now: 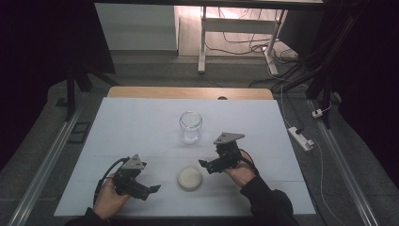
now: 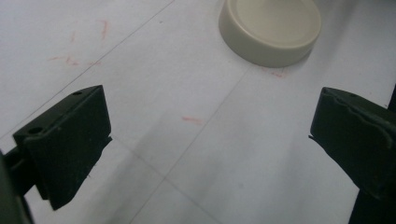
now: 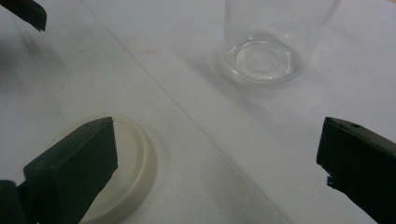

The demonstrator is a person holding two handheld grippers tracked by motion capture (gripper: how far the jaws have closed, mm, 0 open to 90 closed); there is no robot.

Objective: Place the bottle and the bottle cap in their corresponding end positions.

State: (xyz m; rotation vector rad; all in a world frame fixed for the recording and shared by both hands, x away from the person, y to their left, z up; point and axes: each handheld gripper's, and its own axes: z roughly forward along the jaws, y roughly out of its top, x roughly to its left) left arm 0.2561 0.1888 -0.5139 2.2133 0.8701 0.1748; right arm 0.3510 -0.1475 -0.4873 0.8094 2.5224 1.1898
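A white-covered desk carried the whole scene, with a second desk frame and loose cables on the floor beyond it. Near the desk's middle stood a clear glass jar, upright, open-mouthed and apparently empty. Well apart from it, toward the person's side, a cream lid lay flat on the surface, between the two hands.

The left tool, held low beside the lid, had its jaws spread wide with nothing between them; its own camera showed the lid ahead and untouched. The right tool, just beyond the lid and aimed leftward, was likewise wide and held nothing, one jaw hanging over the lid with the jar farther off.

Judged from this, the work of capping the jar had barely begun: the lid was not yet grasped, the jar was not steadied, and lifting, carrying and seating the lid all remained.
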